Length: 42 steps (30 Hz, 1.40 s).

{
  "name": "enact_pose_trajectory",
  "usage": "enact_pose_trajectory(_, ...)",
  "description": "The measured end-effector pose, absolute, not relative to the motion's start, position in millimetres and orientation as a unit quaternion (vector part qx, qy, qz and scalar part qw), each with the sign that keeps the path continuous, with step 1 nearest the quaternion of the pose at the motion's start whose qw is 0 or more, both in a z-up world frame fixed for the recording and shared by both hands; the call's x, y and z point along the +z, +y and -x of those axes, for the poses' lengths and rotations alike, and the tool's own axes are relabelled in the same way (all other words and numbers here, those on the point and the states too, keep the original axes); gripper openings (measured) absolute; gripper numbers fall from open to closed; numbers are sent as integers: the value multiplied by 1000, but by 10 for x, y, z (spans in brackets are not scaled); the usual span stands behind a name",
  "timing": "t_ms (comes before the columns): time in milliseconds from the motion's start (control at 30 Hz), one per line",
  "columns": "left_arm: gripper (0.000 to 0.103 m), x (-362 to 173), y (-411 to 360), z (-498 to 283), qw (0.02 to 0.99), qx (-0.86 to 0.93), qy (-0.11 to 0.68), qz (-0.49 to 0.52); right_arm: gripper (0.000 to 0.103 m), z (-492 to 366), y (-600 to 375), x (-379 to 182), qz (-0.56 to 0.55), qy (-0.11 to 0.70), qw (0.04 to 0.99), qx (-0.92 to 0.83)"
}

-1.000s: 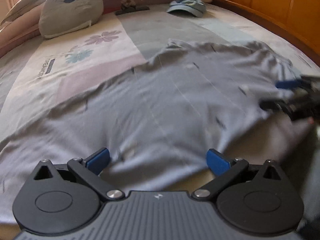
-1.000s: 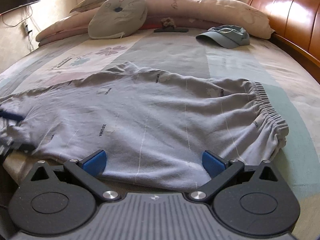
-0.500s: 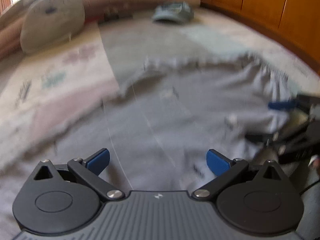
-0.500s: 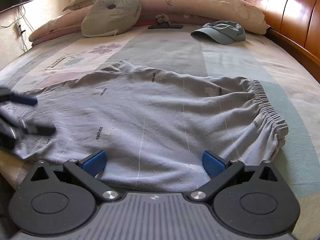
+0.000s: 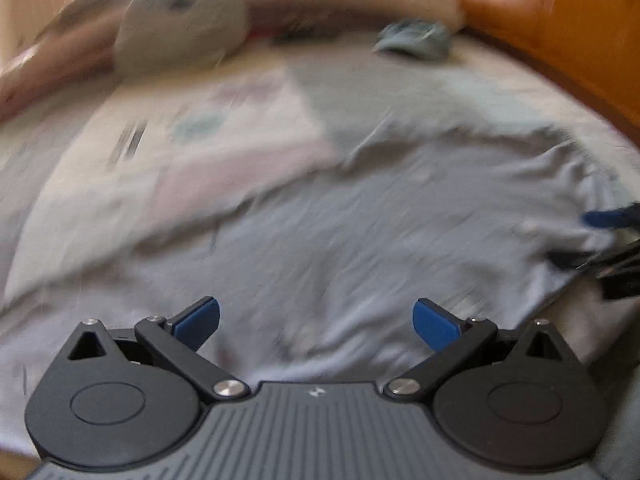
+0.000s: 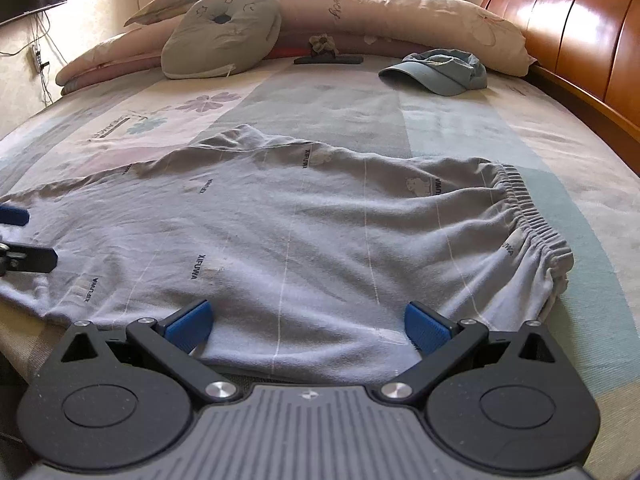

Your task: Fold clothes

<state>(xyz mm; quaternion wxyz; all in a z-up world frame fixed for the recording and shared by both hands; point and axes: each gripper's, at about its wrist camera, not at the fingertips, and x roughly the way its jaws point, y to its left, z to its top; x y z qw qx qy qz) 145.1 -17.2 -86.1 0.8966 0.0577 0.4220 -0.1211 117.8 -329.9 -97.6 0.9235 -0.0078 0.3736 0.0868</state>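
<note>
Grey trousers (image 6: 312,240) with an elastic waistband (image 6: 528,224) at the right lie spread flat on the bed; they show blurred in the left wrist view (image 5: 360,240). My right gripper (image 6: 308,326) is open and empty at the near hem of the trousers. My left gripper (image 5: 316,320) is open and empty over the near edge of the cloth, further left. The left gripper's fingers (image 6: 16,236) show at the left edge of the right wrist view. The right gripper's fingers (image 5: 608,236) show at the right edge of the left wrist view.
A blue cap (image 6: 440,70) lies at the back right of the bed. A grey cushion (image 6: 224,32) and long pillows (image 6: 400,20) line the far side. A wooden headboard (image 6: 568,28) runs along the right. A dark clip (image 6: 328,58) lies by the pillows.
The left wrist view has swung and is blurred by motion; the left gripper has shifted along the trousers' near edge. The right gripper has crept slightly forward. Both stay open.
</note>
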Motion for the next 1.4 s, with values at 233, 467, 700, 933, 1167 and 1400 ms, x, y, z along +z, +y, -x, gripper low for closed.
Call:
enact_pose_trajectory(233,102,-730,-47,-1219,910,-139,386,-63,103,-1157,-3128,-781,6,384,921,67)
enact_pose_trajectory(467,102,-925,20,-1203,909,-104,402,-44,103,-1269,-2718,-908,28,394,914,93)
enact_pose_trajectory(700,102,-724,189,-1116,915,-125,382,-16,103,-1200,-2621,-966,28,381,919,96)
enact_pose_trajectory(933,102,-864,588,-1423,908,-64,412,27,103,-1193,-2600,-966,26,380,921,83)
enact_pose_trajectory(1167,102,-442,844,-1450,906,-126,403,28,103,-1220,-2591,-955,25,388,918,78)
enact_pose_trajectory(1400,102,118,1930,-1850,924,-73,376,8,103,-1232,-2575,-948,25,392,917,72)
